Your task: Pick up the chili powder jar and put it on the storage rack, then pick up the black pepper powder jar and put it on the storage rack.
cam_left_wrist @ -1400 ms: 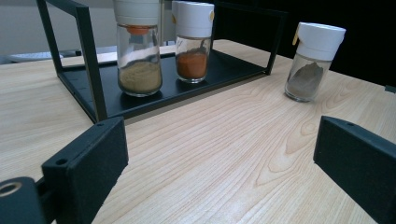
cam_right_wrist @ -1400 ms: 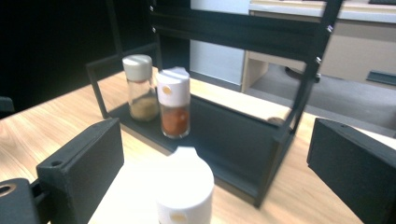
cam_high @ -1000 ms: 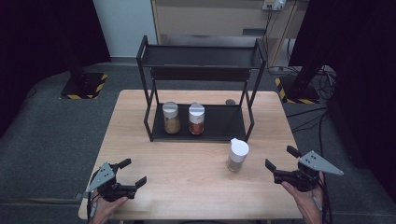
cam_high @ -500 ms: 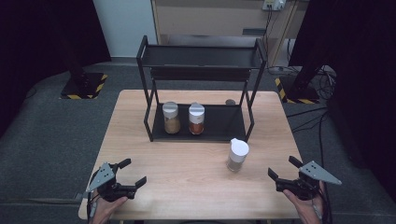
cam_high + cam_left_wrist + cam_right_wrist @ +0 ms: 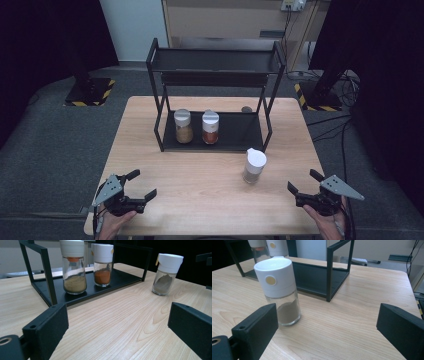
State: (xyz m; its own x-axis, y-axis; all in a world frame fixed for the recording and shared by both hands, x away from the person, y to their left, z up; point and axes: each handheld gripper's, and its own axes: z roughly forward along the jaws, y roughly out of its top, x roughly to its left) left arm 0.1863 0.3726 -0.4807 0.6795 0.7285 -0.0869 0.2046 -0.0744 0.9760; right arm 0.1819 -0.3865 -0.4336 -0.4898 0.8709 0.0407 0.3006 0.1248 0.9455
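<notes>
— What are the grippers doing?

— The left gripper (image 5: 140,184) has its jaws wide apart with nothing between them. It sits low by the near left corner of the table (image 5: 200,195). The right gripper (image 5: 305,182) is by the near right corner. Its jaws are wide apart too, and hold nothing.

— Where are the jars?

— One jar with grey-brown powder (image 5: 254,166) stands upright on the bare wood, just in front of the black rack (image 5: 215,62), apart from both grippers. Two more stand side by side on the rack's bottom shelf: a tan powder jar (image 5: 183,126) and an orange powder jar (image 5: 210,127).
</notes>
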